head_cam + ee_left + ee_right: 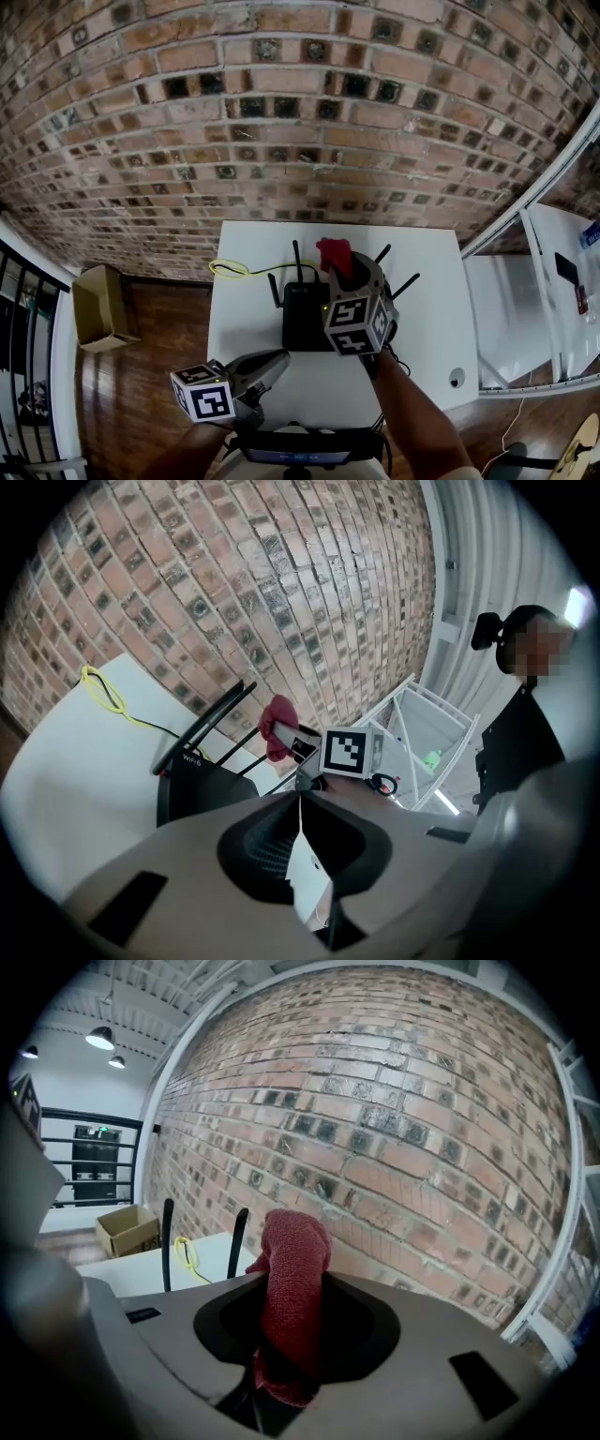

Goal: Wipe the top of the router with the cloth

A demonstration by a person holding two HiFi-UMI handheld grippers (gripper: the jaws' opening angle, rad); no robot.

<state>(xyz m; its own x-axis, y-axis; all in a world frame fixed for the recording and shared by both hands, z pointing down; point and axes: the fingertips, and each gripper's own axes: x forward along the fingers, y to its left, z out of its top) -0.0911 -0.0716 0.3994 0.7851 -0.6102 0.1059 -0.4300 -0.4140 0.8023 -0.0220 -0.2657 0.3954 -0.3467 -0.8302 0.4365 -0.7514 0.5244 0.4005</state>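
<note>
A black router [305, 314] with several upright antennas sits in the middle of the white table [253, 309]. My right gripper [345, 272] hovers above the router's right side, shut on a red cloth [335, 253] that sticks up out of its jaws. In the right gripper view the cloth [295, 1251] fills the gap between the jaws, and two antennas [168, 1241] stand behind. The left gripper [279, 358] hangs near the table's front edge, left of the router, jaws together and empty. From the left gripper view the router [202, 785] lies ahead, the cloth [278, 726] above it.
A yellow cable [230, 270] loops at the table's back left. A cardboard box [98, 307] stands on the wooden floor to the left. A brick wall [281, 122] runs behind the table. A white shelf unit [562, 300] is to the right, with a person [525, 724] beyond.
</note>
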